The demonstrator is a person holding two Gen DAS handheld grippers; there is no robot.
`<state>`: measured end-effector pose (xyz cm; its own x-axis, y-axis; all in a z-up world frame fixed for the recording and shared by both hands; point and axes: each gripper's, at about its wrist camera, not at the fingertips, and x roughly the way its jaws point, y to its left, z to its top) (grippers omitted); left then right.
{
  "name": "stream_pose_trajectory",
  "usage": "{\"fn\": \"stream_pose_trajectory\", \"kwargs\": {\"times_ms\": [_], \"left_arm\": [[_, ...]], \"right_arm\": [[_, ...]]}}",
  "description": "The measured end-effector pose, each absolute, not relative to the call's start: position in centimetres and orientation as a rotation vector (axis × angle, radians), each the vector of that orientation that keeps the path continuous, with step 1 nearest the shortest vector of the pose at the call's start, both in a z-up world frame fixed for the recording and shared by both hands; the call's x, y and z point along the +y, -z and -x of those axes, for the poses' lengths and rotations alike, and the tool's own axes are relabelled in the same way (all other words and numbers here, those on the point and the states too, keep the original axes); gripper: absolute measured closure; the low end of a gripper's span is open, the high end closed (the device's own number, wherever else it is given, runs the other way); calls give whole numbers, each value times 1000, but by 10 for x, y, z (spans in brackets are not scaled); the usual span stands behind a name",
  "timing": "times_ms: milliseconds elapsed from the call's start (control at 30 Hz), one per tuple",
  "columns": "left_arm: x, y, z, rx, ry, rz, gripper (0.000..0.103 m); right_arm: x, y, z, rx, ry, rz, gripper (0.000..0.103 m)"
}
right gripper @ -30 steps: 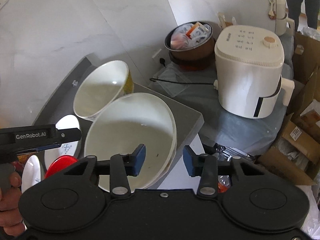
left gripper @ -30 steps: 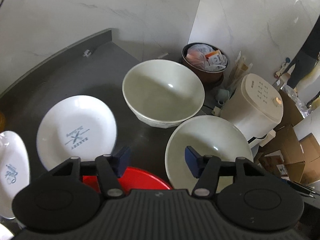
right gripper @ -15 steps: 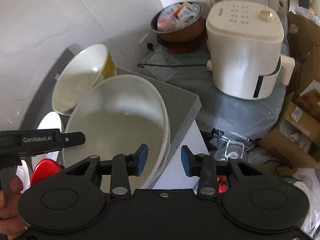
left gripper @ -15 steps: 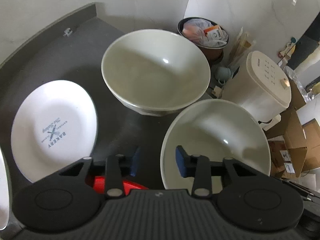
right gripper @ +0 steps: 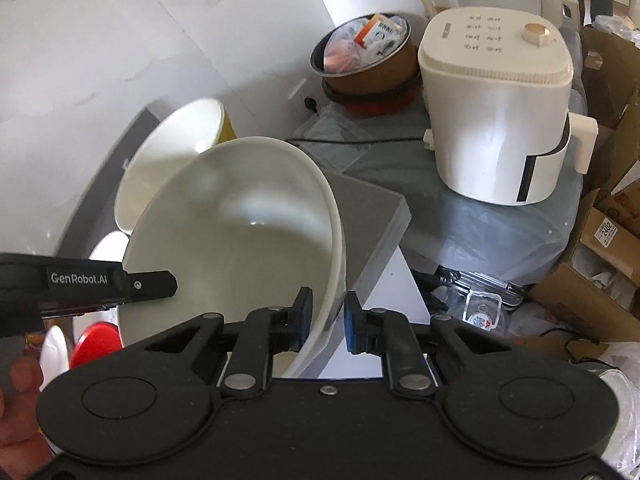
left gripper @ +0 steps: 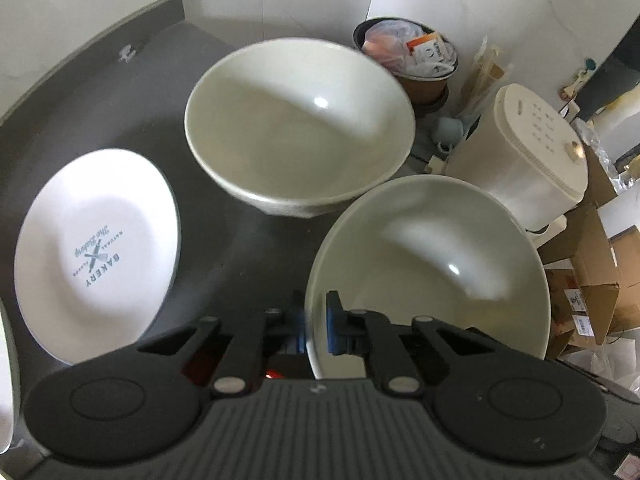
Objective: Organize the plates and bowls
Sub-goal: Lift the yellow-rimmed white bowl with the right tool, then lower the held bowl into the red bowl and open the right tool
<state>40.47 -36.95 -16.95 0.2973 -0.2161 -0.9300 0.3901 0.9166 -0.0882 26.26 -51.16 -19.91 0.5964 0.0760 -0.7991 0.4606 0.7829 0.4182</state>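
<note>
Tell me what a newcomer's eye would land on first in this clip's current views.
Two big cream bowls fill both views: the nearer bowl sits at the grey counter's right end, with both grippers' blue fingers straddling its rim, the left gripper on its left edge and the right gripper on its right. The deeper bowl stands behind it, a white BAKERY plate lies left, and a cream air fryer stands off the counter's right.

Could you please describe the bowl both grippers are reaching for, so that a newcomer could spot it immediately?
Start at the dark grey countertop, then go to its corner nearest the cream appliance. The near bowl sits there, beside the deeper far bowl. Only it has the left gripper and right gripper straddling its rim.
</note>
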Motion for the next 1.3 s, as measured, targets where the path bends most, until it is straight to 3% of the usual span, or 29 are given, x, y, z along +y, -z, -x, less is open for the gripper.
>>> {"fn": "stream_pose_trajectory", "kwargs": {"times_ms": [700, 1300], "left_arm": [[-354, 94, -347, 1064, 349, -101, 94], [-304, 66, -322, 1020, 267, 13, 94]], "right_arm": [[-508, 118, -229, 786, 142, -551, 85], [-469, 101, -228, 774, 22, -490, 84]]}}
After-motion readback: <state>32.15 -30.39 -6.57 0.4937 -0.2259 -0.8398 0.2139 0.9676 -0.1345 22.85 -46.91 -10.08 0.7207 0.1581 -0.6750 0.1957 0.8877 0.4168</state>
